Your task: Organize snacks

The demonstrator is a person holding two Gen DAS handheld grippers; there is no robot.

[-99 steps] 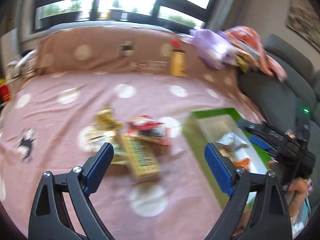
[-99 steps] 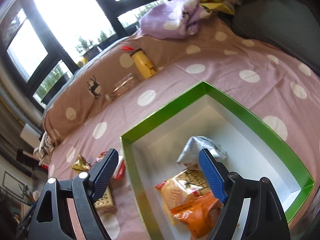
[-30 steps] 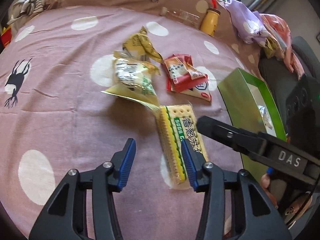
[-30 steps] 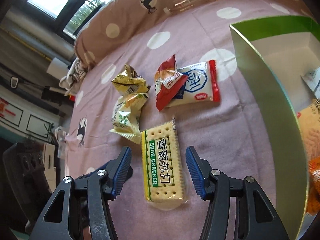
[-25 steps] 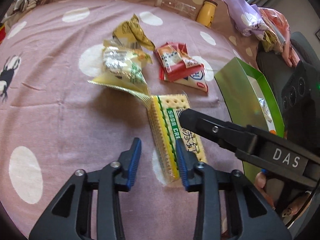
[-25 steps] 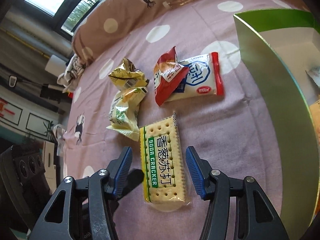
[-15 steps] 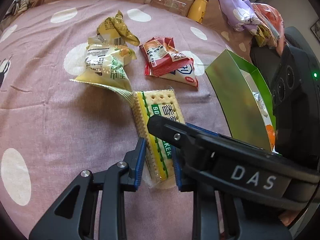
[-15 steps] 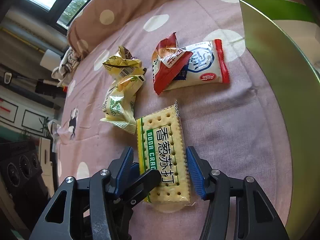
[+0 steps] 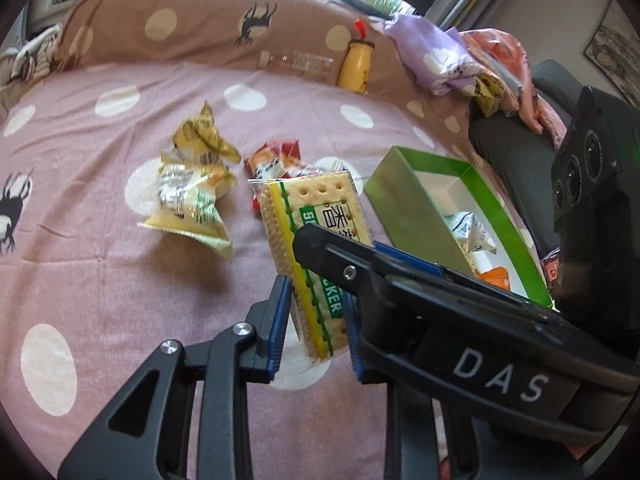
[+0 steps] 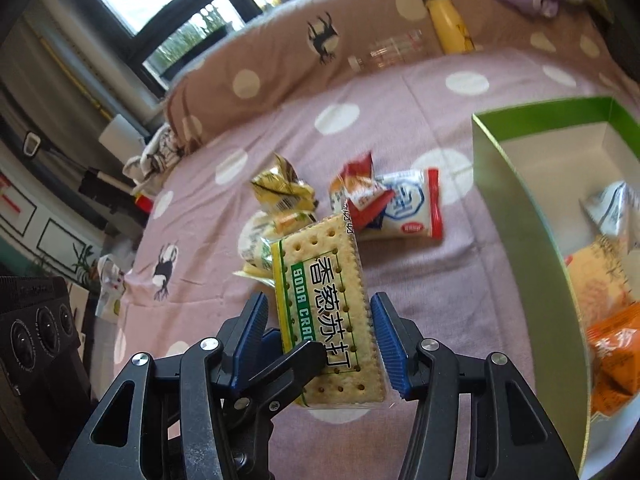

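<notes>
A soda cracker pack [image 9: 310,240] is lifted off the pink dotted bed cover, tilted up. My left gripper [image 9: 316,320] is shut on its lower end. My right gripper [image 10: 320,336] is closed around the same pack [image 10: 324,292], its pads at both long edges, and its black body crosses the left wrist view. A green-rimmed white box [image 9: 496,204] lies to the right, with several snack bags inside; it also shows in the right wrist view [image 10: 520,184].
On the cover lie two yellow-green bags [image 9: 192,200], a red bag [image 10: 360,188] and a white-and-red bag [image 10: 408,208]. A yellow bottle [image 9: 354,70] and a clear bottle [image 9: 298,64] rest against the brown pillow. Clothes are piled on a grey sofa [image 9: 532,136] at right.
Both grippers closed on the cracker pack and lifted it off the cover. The pack now stands tilted up instead of lying flat.
</notes>
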